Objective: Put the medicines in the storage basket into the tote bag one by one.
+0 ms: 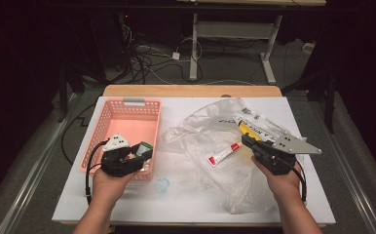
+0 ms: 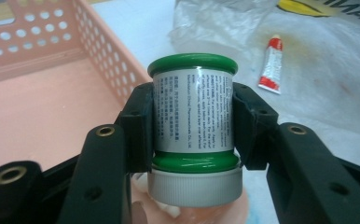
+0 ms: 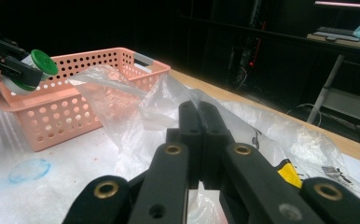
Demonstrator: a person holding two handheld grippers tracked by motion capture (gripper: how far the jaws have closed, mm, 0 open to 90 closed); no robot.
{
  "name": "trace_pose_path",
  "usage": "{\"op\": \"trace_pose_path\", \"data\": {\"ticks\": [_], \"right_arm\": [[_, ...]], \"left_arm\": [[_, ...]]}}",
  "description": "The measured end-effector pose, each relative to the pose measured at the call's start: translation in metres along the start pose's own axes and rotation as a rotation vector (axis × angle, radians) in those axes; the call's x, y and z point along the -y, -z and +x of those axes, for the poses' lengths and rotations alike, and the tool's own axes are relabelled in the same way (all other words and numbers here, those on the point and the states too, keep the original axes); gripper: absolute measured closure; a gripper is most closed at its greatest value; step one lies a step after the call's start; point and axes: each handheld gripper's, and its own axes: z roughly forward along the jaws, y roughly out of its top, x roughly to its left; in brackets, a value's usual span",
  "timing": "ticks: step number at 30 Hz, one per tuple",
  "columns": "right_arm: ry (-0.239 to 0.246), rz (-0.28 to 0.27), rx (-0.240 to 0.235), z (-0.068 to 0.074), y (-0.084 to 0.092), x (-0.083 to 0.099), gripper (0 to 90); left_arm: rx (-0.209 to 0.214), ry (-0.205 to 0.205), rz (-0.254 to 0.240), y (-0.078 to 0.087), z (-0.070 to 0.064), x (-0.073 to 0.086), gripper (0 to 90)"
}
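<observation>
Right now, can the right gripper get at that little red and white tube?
Probably not directly. The tube seems to lie inside the clear plastic bag, and the right gripper is shut on the bag's film, so it would have to let go first.
</observation>
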Motion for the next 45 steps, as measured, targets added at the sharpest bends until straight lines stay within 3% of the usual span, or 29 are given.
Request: {"op": "trace_pose_path", "data": {"ticks": [11,28,38,45], "right_arm": [[-0.012,0.008,-0.017,-0.002,-0.002,0.002,90.0],[-0.044,0.010,-0.045,-0.006,-0.002,0.004,90.0],[-0.047,0.000,-0.044,-0.005,-0.001,0.003,90.0],[-0.049,-0.004,-0.045,-0.005,-0.001,0.003,90.0]], "left_arm": [[0.073,-0.033,-0.021,-0.006,-0.024,-0.005,53.5],[0.132,-0.098,-0.014,-0.025,-0.058,-0.006,53.5],[0.157,-0.151,0.011,-0.052,-0.082,-0.012,53.6],[0.185,-0.162,0.026,-0.077,-0.094,-0.021,53.5]]}}
